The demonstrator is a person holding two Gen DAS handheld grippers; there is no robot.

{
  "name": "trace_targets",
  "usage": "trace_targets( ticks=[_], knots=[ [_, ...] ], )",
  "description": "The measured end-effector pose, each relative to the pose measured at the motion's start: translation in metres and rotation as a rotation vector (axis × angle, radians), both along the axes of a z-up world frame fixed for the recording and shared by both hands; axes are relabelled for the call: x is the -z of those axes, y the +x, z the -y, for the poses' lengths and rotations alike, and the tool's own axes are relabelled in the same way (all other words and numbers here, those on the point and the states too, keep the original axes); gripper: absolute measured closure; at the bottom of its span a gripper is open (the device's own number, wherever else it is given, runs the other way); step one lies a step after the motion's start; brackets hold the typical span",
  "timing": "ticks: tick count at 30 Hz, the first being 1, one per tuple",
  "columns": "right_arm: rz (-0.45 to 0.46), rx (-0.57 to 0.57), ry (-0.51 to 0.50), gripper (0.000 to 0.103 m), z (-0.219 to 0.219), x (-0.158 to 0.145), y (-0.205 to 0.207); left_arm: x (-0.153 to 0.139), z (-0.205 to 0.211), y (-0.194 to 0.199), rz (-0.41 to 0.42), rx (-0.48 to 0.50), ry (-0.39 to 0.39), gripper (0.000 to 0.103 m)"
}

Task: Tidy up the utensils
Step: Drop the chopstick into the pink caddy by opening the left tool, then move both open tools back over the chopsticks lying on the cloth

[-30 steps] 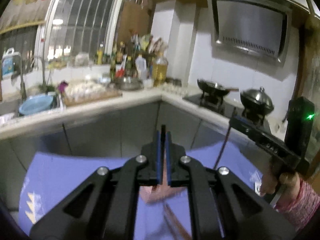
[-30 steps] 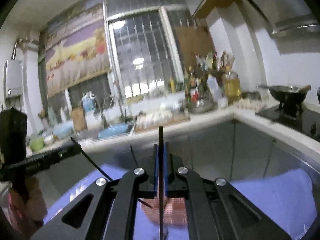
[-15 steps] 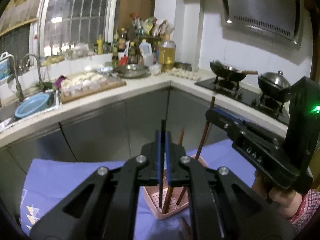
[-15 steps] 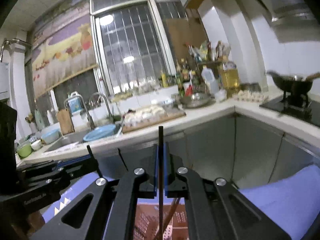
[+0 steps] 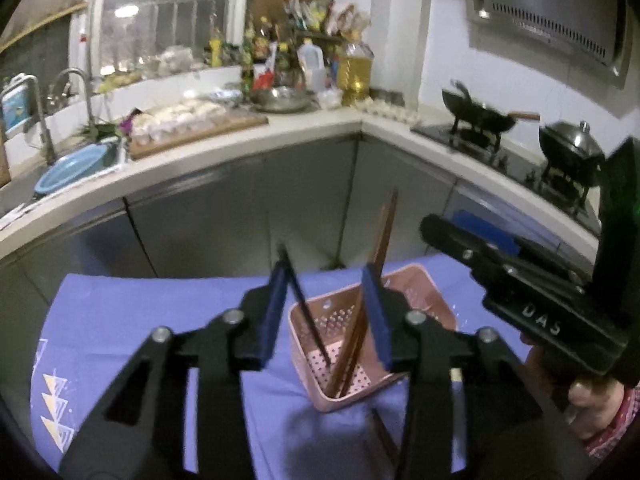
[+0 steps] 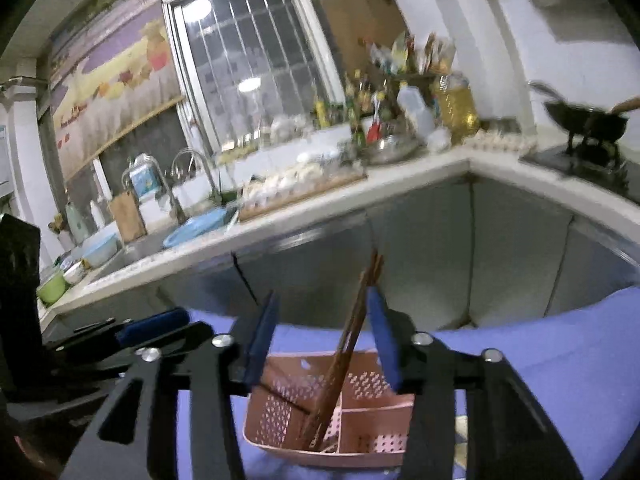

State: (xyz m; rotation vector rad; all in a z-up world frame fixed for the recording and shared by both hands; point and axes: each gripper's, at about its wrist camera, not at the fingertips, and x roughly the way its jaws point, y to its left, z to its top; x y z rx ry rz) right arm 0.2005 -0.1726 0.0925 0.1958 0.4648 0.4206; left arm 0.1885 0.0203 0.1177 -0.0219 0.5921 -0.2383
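A pink perforated basket (image 5: 340, 360) (image 6: 352, 408) stands on the purple cloth (image 5: 120, 320). My left gripper (image 5: 324, 270) hangs over it, its jaws opening. A dark chopstick (image 5: 306, 312) stands in the basket between the jaws, leaning by the left pad, not pressed. Brown chopsticks (image 5: 376, 272) (image 6: 352, 340) lean in the same basket. My right gripper (image 6: 323, 296) (image 5: 520, 288) is also opening, with the brown chopsticks loose between its jaws near the right pad. The left gripper (image 6: 120, 340) shows at the left of the right wrist view. One more chopstick (image 5: 384, 436) lies on the cloth in front of the basket.
Behind the table runs an L-shaped kitchen counter (image 5: 312, 128) with grey cabinet fronts. It carries a sink with a blue basin (image 5: 68, 168), a board of dumplings (image 5: 192, 124), bottles and a stove with a wok (image 5: 480, 116) and a lidded pot (image 5: 572, 148). A hand (image 5: 592, 404) holds the right gripper.
Both grippers were shut, each on a chopstick, and came down over the basket. Their jaws have now parted and the chopsticks stand loose in the basket.
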Motion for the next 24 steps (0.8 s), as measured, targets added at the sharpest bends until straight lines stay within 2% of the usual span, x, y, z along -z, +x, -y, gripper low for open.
trace_targets(
  ticks=[7,13,16,19,21,23,24],
  knots=[
    [0.058,-0.014,0.034,0.055,0.013,-0.024,-0.038,-0.025,-0.021,-0.048,0.092,-0.047,-0.04,0.065],
    [0.041,-0.054,0.049,0.055,0.022,-0.01,-0.084,-0.031,-0.048,-0.092,0.128,-0.075,-0.104,0.065],
    [0.02,-0.064,0.035,0.055,0.027,0.011,-0.112,-0.025,-0.061,-0.118,0.144,-0.086,-0.137,0.065],
    [-0.031,-0.07,-0.002,0.055,0.032,0.039,-0.137,-0.004,-0.074,-0.144,0.125,-0.101,-0.147,0.065],
    [-0.096,-0.087,-0.038,0.062,0.032,0.065,-0.153,0.017,-0.077,-0.157,0.085,-0.095,-0.141,0.065],
    [-0.183,-0.102,-0.101,0.077,0.028,0.095,-0.166,0.044,-0.075,-0.166,0.017,-0.071,-0.133,0.065],
    [-0.23,-0.113,-0.133,0.079,0.026,0.11,-0.171,0.056,-0.072,-0.168,-0.012,-0.055,-0.131,0.065]
  ],
)
